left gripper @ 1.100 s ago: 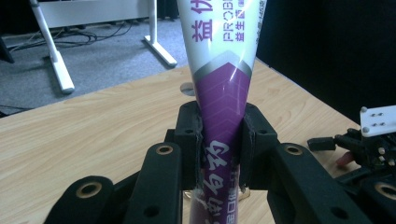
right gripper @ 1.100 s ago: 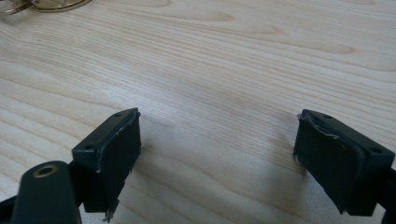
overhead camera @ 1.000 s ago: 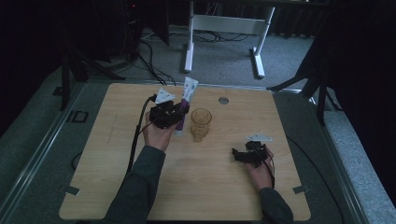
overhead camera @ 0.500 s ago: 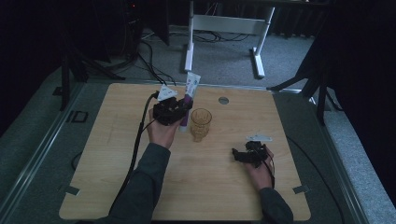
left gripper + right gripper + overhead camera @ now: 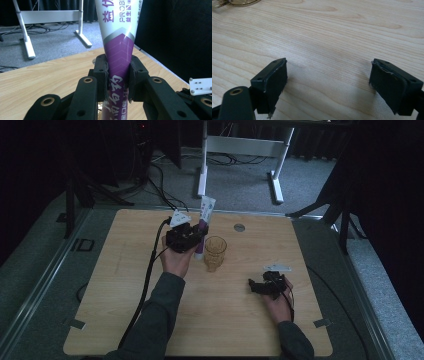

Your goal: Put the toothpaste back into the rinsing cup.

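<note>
So the left tongs were clamped tight on a toothpaste tube, white up top and purple lower down. In the left gripper view both pads pressed into the purple part of the tube, squeezing it in a bit, and the tube stood pretty much upright with its wide white end pointing up. From the high view it sat toward the far middle of the bench, just left of an amber glass, really close to it, though I couldn't tell if the two were touching. The glass stood upright on the bench.

The right tongs were way over on the near right side, well apart from the tube and glass, resting low by the wood. In the right gripper view the tongs were spread wide with nothing but bare wood grain between them, and a sliver of the glass peeked in at the top left corner.

There was also a small round grey disc set in the bench near the far edge, right of the tube.
</note>
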Demonstrator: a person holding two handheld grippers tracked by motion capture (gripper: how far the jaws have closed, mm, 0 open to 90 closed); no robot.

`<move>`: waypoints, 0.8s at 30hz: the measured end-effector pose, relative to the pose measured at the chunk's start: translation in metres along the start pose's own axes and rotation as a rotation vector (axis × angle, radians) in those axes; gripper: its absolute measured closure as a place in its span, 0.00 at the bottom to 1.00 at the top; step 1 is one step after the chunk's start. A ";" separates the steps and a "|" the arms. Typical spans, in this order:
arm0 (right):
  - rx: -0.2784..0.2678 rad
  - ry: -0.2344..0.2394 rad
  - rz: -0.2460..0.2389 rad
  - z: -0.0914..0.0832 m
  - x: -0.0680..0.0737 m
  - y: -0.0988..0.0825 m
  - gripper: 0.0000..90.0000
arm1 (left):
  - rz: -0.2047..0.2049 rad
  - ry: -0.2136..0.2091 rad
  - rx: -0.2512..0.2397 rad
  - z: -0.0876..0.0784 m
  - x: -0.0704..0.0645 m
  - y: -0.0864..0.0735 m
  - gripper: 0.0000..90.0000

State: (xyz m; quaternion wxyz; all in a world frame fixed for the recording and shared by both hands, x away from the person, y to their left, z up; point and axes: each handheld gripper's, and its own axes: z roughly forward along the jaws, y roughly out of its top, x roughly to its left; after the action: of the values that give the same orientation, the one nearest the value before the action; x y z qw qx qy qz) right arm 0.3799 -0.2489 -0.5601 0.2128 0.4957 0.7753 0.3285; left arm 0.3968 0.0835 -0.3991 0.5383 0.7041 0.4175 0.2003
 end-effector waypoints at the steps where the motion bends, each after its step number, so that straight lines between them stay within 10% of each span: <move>1: 0.000 0.000 0.000 0.000 0.000 0.000 0.16 | -0.003 -0.002 -0.002 0.000 0.000 0.000 0.81; 24: 0.000 0.000 0.000 0.000 0.000 0.000 0.16 | -0.024 0.008 -0.032 0.011 0.000 0.004 0.80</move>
State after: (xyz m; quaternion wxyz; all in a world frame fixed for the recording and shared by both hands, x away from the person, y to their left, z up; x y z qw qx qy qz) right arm 0.3799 -0.2489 -0.5601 0.2127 0.4955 0.7755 0.3285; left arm 0.4062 0.0762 -0.3994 0.5503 0.6894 0.4249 0.2034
